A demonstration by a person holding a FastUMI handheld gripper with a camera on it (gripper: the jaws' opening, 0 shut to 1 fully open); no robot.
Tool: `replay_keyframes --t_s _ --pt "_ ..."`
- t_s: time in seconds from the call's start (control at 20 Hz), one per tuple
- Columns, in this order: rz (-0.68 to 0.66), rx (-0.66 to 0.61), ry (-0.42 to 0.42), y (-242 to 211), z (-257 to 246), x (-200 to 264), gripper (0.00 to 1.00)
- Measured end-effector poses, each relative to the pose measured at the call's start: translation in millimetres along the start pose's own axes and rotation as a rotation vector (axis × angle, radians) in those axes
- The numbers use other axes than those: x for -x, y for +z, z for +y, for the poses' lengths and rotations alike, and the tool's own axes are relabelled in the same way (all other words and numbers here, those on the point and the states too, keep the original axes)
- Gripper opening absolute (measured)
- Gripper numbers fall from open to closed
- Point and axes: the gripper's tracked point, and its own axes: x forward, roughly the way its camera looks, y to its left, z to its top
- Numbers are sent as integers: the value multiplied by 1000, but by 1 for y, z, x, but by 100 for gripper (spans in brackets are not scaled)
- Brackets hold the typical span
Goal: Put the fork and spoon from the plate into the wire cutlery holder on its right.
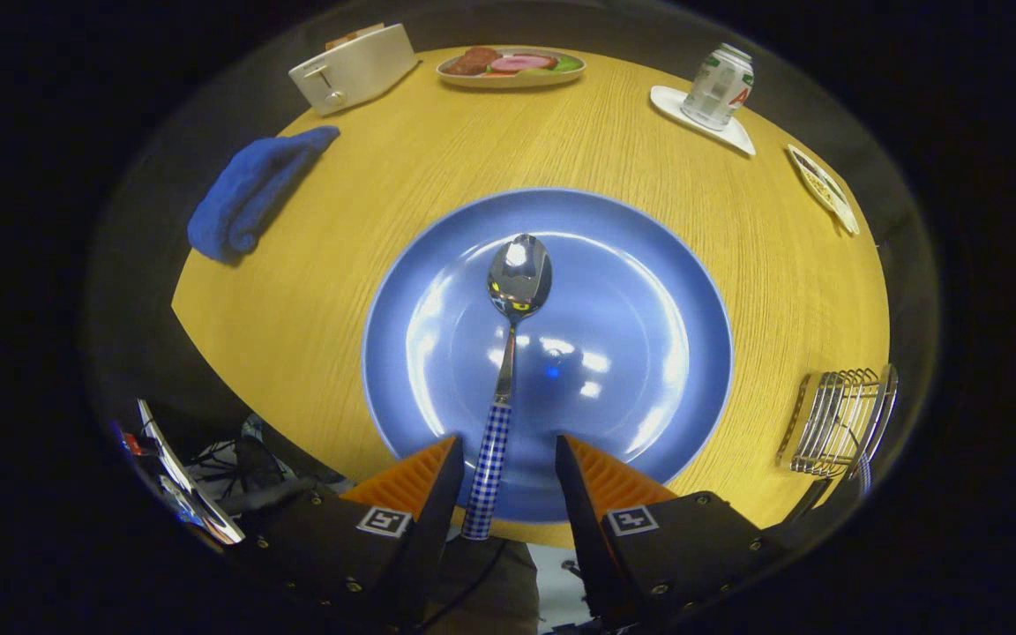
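A spoon with a blue-and-white checked handle lies on the blue plate, bowl pointing away from me. Its handle reaches back over the plate's near rim. My gripper is open, one finger on each side of the handle. The left finger is close beside the handle, and a clear gap separates the handle from the right finger. To the right of the plate, near the table edge, the wire cutlery holder stands on the yellow wooden table.
A folded blue cloth lies left of the plate. Along the far edge are a white toaster, a dish of food, a can on a white coaster and a small plate. Cables and gear lie below the table's near-left edge.
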Motion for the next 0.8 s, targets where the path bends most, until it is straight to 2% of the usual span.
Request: replay_keyframes --t_s 0.05,0.1,0.2,0.25,0.55,0.8 --pt "18 -8 12 -4 -1 8 15" --pt "53 3 16 -10 0 -3 19" --pt "52 11 26 -9 4 -1 20" --pt "79 34 51 -11 3 -6 3" --pt "112 96 5 -16 -33 42 3" --pt "149 52 -55 -40 -76 87 3"
